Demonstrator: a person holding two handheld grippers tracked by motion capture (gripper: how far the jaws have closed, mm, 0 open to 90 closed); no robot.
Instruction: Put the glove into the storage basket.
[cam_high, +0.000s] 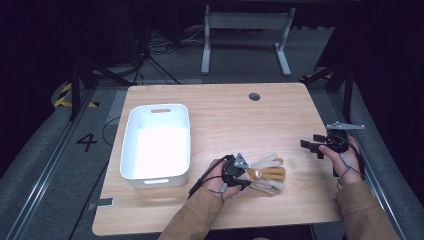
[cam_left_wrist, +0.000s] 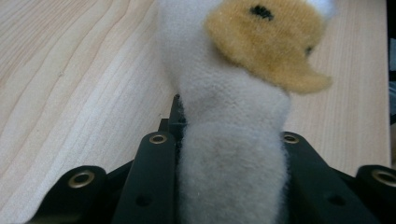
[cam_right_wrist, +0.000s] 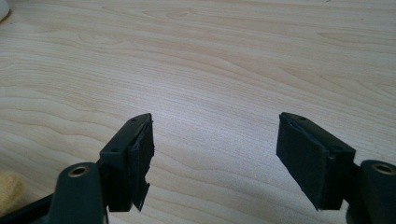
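Observation:
A white and orange-yellow plush toy lies on the wooden table near its front middle. My left gripper is shut on the toy's white part. In the left gripper view the white plush is squeezed between both black jaws, with an orange patch above. My right gripper hovers at the table's right edge, apart from the toy. Its jaws stand wide open with only bare wood between them. A bit of yellow plush peeks in at the bottom left of the right gripper view.
A white plastic bin sits on the left part of the table, with nothing visible inside it. A round cable hole is near the far edge. Beyond the table stand a white desk frame and cables on a dark floor.

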